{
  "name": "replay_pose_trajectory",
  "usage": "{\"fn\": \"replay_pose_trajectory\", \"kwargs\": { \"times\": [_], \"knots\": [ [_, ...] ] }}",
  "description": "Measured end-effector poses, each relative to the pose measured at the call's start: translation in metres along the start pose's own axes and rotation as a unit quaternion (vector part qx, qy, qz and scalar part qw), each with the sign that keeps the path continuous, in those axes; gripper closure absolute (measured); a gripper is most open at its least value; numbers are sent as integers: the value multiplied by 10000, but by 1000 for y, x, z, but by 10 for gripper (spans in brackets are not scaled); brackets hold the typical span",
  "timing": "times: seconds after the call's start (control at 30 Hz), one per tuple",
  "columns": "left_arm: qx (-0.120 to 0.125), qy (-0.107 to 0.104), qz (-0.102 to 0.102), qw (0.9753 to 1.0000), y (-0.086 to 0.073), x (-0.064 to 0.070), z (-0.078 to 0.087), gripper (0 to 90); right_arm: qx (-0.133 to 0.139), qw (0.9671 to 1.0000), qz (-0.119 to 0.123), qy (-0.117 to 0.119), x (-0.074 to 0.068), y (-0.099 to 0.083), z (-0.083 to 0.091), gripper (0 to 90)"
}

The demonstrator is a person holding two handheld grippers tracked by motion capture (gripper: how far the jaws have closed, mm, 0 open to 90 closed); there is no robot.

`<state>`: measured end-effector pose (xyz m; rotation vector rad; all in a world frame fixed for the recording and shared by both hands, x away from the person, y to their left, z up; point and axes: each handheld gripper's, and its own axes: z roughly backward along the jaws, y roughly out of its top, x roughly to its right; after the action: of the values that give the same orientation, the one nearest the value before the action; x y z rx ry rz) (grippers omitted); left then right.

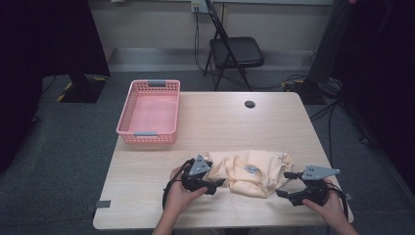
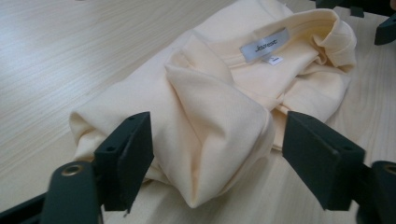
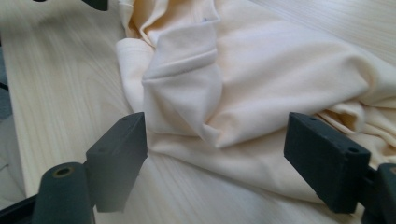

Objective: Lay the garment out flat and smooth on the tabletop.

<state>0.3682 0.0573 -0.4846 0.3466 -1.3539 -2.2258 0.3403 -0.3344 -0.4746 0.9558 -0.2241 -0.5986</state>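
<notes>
A crumpled cream garment (image 1: 254, 171) lies on the wooden table (image 1: 220, 117) near its front edge, its white neck label (image 2: 265, 44) facing up. My left gripper (image 1: 215, 183) sits at the garment's left end, open, with a thick fold of the cloth (image 2: 210, 107) between its spread jaws. My right gripper (image 1: 283, 184) is at the garment's right end, also open. In the right gripper view, a folded sleeve-like flap (image 3: 187, 79) lies between and just beyond the wide jaws. Neither gripper is closed on the fabric.
A pink plastic basket (image 1: 148, 133) stands at the table's back left with nothing in it. A round cable hole (image 1: 250, 104) is near the back edge. A black folding chair (image 1: 236, 51) stands on the floor behind the table.
</notes>
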Motion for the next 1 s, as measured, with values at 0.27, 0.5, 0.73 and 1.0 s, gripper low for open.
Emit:
{"fn": "replay_pose_trajectory", "kwargs": {
  "times": [0.27,0.5,0.73,1.0],
  "knots": [
    [7,-71,-26,10000,4,0,-6,344,-51,9998,48,205,-2,2,-8,382],
    [-122,-142,78,9998,8,-4,-15,402,-42,9993,-34,357,-2,3,-13,454],
    [-327,-387,-30,9987,12,-2,-19,740,-157,9988,73,469,-3,5,-21,655],
    [-287,-411,-10,9987,19,1,-11,837,43,9987,-56,512,3,9,-7,887]
  ]
}}
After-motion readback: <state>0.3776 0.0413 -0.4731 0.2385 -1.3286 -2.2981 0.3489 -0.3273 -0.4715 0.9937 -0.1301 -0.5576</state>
